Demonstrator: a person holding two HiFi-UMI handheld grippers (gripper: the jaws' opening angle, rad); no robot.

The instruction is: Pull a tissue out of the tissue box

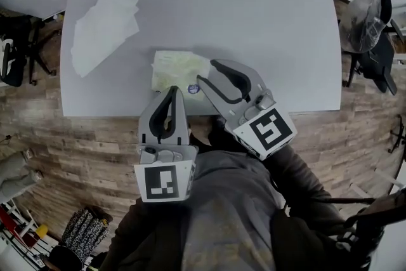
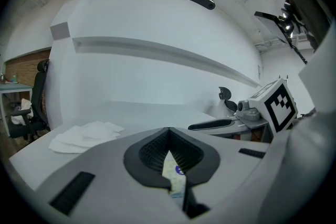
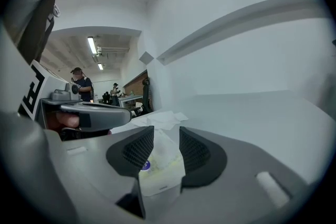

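A pale yellow-green tissue pack (image 1: 171, 70) lies flat on the grey table (image 1: 254, 22) near its front edge. My left gripper (image 1: 172, 91) is shut, its tips meeting just at the pack's near edge and nothing between them. In the left gripper view (image 2: 168, 129) the pack (image 2: 175, 173) shows through the gap below the tips. My right gripper (image 1: 206, 71) stands open at the pack's right side. The right gripper view (image 3: 167, 131) shows the pack (image 3: 160, 165) beyond the parted pads, not pinched. Whether either gripper touches the pack is unclear.
A loose pile of white tissues (image 1: 104, 28) lies at the table's left, also in the left gripper view (image 2: 84, 136). Office chairs stand off the table's left (image 1: 13, 54) and right (image 1: 374, 16). Wooden floor lies below the front edge. People (image 3: 79, 81) stand far off.
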